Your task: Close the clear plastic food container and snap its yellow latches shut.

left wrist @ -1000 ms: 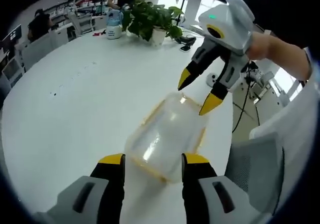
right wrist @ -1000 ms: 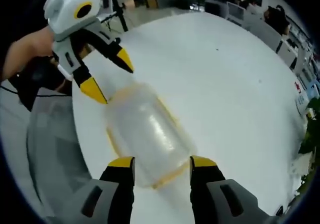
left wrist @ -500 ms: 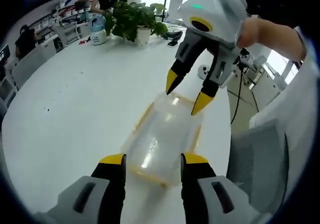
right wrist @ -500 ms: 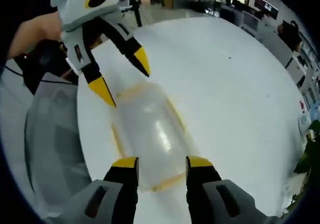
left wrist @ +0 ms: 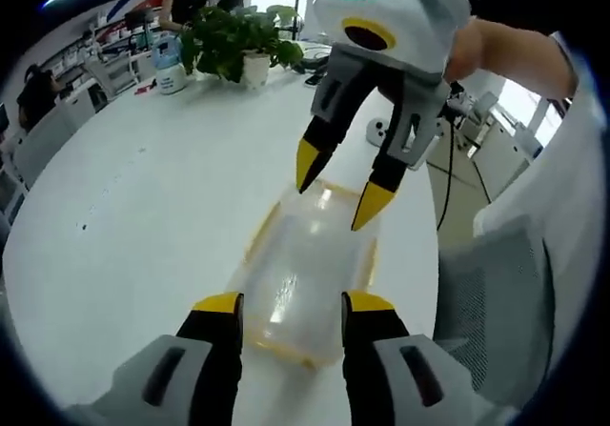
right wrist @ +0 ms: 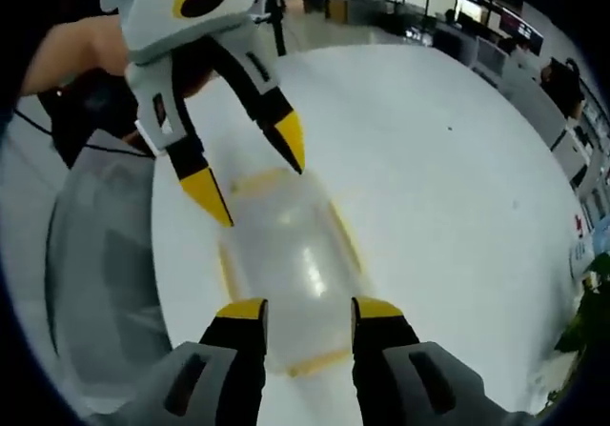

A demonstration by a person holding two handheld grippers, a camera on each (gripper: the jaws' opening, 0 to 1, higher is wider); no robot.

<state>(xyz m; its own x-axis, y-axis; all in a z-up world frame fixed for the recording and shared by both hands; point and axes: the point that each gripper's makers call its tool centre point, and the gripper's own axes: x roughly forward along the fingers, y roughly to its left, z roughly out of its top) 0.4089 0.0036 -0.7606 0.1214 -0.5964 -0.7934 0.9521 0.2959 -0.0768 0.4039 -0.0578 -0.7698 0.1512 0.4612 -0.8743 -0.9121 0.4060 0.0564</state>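
Clear plastic container (left wrist: pixel 303 278) with yellow latches (left wrist: pixel 257 238) lies low in the frame's centre on the white surface (left wrist: pixel 133 216); left gripper (left wrist: pixel 282 302) spreads apart around its near end; right gripper (left wrist: pixel 335 186), jaws apart, hovers at its far end; a potted plant (left wrist: pixel 233 40) stands upper left.

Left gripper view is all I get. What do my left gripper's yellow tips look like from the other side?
Observer: In the right gripper view, the left gripper reaches in from above with its jaws spread. Its tips are at the two far corners of the clear food container. I can't tell if they touch.
Operator: What's under the right gripper?
Observer: The right gripper has one jaw on either side of the container's near end. A yellow latch strip shows between them.
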